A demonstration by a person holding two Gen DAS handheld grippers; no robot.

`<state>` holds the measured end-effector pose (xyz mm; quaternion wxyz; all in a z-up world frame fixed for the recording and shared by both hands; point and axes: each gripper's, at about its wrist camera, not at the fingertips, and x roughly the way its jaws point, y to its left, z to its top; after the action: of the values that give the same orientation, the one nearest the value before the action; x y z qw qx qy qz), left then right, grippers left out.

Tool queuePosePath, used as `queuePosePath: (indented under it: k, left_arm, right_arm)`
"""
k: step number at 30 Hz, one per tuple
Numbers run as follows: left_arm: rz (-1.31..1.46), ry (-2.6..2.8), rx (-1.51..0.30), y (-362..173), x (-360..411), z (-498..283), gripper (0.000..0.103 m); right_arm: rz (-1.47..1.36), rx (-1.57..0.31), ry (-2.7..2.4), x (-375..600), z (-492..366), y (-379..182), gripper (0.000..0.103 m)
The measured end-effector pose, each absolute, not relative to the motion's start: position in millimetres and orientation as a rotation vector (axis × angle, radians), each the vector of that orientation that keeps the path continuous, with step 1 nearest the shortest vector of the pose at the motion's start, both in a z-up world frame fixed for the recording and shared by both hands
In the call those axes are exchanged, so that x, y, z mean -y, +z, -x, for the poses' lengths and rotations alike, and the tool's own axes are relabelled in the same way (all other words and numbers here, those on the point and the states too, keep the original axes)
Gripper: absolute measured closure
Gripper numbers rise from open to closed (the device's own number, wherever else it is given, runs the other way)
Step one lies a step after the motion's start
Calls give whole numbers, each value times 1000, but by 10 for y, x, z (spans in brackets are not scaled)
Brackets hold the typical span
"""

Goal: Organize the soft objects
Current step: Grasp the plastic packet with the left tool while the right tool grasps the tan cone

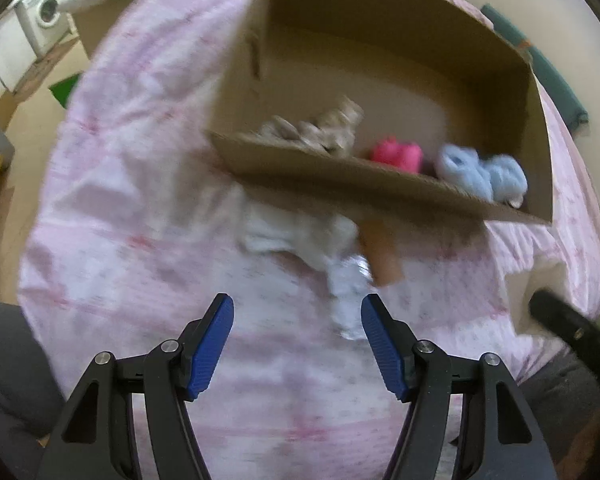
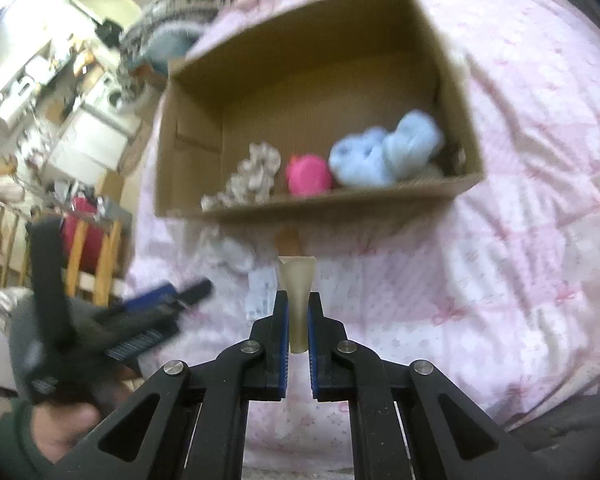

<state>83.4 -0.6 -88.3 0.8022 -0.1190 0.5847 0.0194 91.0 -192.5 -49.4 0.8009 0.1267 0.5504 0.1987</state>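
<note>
A cardboard box [image 1: 380,188] [image 2: 324,204] stands open on the pink bedspread. Inside lie a grey-beige scrunchie [image 1: 316,130] [image 2: 252,178], a pink soft ball [image 1: 398,154] [image 2: 308,174] and a light-blue fluffy item [image 1: 482,172] [image 2: 384,152]. My left gripper [image 1: 297,312] is open and empty, just short of a white cloth item [image 1: 300,240] [image 2: 230,254] lying in front of the box. A tan piece [image 1: 382,254] lies beside the cloth. My right gripper [image 2: 299,300] is shut on a pale, translucent soft piece [image 2: 298,280], held above the bed before the box.
The pink patterned bedspread [image 1: 140,208] [image 2: 520,200] covers the bed. The left gripper and hand [image 2: 112,332] show blurred at the right wrist view's left. A washing machine [image 1: 44,16], wooden furniture [image 2: 96,252] and a striped blanket [image 2: 180,12] lie beyond the bed.
</note>
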Motion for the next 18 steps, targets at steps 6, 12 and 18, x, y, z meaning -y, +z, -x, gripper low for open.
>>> queuePosePath:
  k: [6,12,18]
  left_arm:
    - [207,14,-1267,-1014,266,-924,40]
    - [186,-7,-1301,-1159,346,-1001,41]
    - [164,-40,-1326,-1258,404,-1061,69]
  right_arm:
    - [-347,-1152,343,2166,-980,-528,93]
    - [-332,-1163,338,2144,-1000,-572,93]
    - [-313,-1169,343,2083,-1010,-614,93]
